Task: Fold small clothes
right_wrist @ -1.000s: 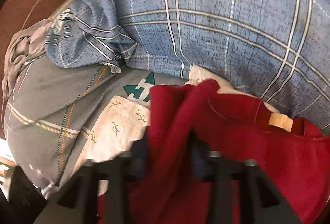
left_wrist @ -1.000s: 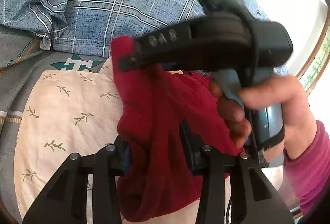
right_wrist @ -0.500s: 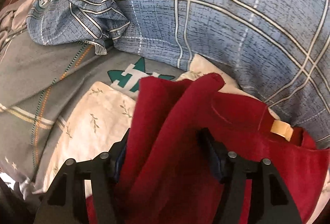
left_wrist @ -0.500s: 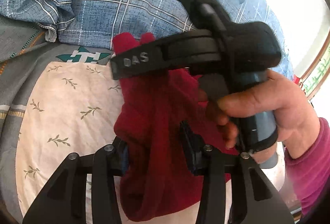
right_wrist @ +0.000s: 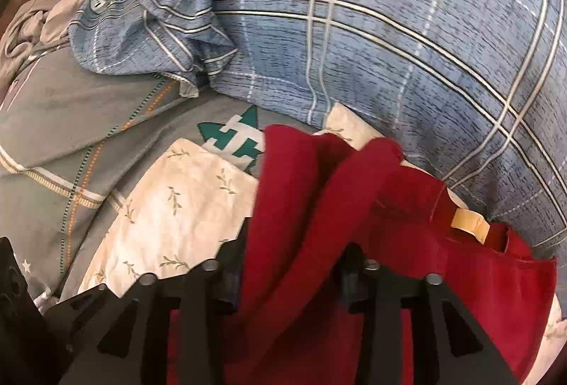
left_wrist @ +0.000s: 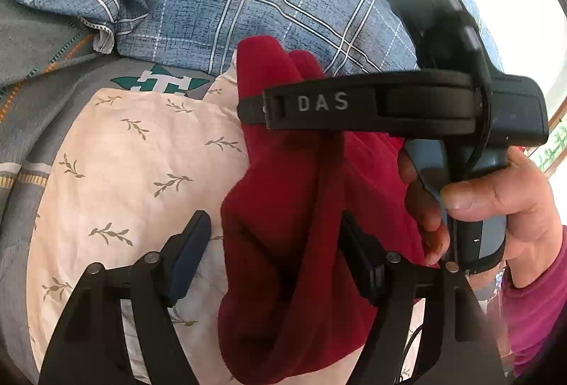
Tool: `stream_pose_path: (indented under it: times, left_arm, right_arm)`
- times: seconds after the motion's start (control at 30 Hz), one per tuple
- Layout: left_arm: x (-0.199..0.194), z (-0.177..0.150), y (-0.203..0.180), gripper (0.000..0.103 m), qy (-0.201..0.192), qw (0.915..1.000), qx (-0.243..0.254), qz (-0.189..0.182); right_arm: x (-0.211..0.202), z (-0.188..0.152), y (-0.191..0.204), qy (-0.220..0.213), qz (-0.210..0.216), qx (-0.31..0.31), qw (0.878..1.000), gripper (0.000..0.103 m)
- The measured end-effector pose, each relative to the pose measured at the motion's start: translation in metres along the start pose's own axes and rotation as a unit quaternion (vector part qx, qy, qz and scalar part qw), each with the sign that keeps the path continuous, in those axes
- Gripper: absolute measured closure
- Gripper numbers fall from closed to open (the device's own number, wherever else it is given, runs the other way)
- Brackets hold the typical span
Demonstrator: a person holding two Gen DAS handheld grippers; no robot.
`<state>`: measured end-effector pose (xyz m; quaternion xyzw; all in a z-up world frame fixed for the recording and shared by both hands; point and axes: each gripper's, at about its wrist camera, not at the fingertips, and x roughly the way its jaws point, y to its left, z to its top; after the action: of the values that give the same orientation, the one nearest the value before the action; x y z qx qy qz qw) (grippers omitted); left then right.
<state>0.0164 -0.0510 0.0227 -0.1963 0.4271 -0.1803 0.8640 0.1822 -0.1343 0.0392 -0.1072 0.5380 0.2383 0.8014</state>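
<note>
While "DAS" reads on my right tongs [left_wrist: 255, 108], they pinch the red garment [left_wrist: 283, 243]; left tongs [left_wrist: 273, 243] gape wide around it, its tan label [right_wrist: 469, 223] at 3 o'clock.

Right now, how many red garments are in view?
1: a red garment lies bunched on the leaf-print cloth, between the fingers of both grippers. More could be hidden beneath it.

Red garment [right_wrist: 319, 207] lower part cut off by frame bottom, right tool [right_wrist: 290, 264] pads buried in cloth
</note>
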Motion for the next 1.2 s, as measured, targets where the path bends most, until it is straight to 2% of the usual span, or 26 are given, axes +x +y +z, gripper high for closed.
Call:
stream_pose_path:
  times: [0.1, 0.13, 0.17, 0.2, 0.33, 0.4, 0.47, 0.53, 0.63, 0.77, 0.93, 1.2]
  left_arm:
    - [-0.001, 0.000, 0.000, 0.028, 0.001, 1.0000, -0.003, 0.002]
    - [0.000, 0.000, 0.001, 0.027, 0.001, 1.0000, -0.003, 0.004]
    - [0.000, 0.000, 0.001, 0.027, 0.000, 1.0000, -0.003, 0.005]
    - [0.002, 0.001, 0.002, 0.027, 0.000, 1.0000, -0.003, 0.005]
    - [0.002, 0.002, 0.005, 0.027, -0.003, 0.9999, -0.009, 0.001]
    - [0.001, 0.002, 0.005, 0.037, -0.004, 0.9999, -0.013, -0.004]
    - [0.001, 0.002, 0.004, 0.062, 0.002, 0.9997, -0.016, -0.020]
    - [-0.002, 0.001, -0.003, 0.075, 0.003, 0.9994, -0.008, -0.032]
    - [-0.008, -0.002, -0.019, 0.081, -0.014, 0.9995, 0.024, -0.014]
    - [-0.014, -0.002, -0.026, 0.083, -0.017, 0.9997, 0.018, -0.008]
    - [-0.019, -0.003, -0.037, 0.083, -0.011, 0.9997, 0.010, 0.020]
    - [-0.027, -0.005, -0.061, 0.084, -0.012, 0.9978, 0.033, 0.056]
  right_arm:
    - [-0.004, -0.002, -0.004, 0.002, 0.001, 0.016, 1.000, 0.060]
    - [-0.007, -0.003, -0.006, -0.001, 0.004, 0.019, 1.000, 0.064]
    - [-0.009, -0.003, -0.005, -0.004, 0.006, 0.017, 1.000, 0.073]
    - [-0.009, -0.002, -0.004, -0.007, 0.007, 0.013, 1.000, 0.076]
    - [-0.021, -0.005, 0.004, -0.024, -0.006, 0.000, 1.000, 0.080]
    - [-0.026, -0.006, 0.003, -0.029, -0.004, 0.003, 1.000, 0.081]
    - [-0.032, -0.008, 0.001, -0.034, -0.001, 0.005, 0.999, 0.083]
    - [-0.037, -0.011, -0.001, -0.038, 0.003, 0.011, 0.999, 0.083]
    - [-0.046, -0.017, -0.005, -0.048, 0.005, 0.017, 0.999, 0.084]
    - [-0.062, -0.023, -0.008, -0.056, 0.002, 0.017, 0.998, 0.085]
    - [-0.073, -0.026, -0.007, -0.066, -0.002, 0.014, 0.998, 0.085]
    - [-0.082, -0.027, -0.010, -0.070, -0.007, 0.011, 0.997, 0.084]
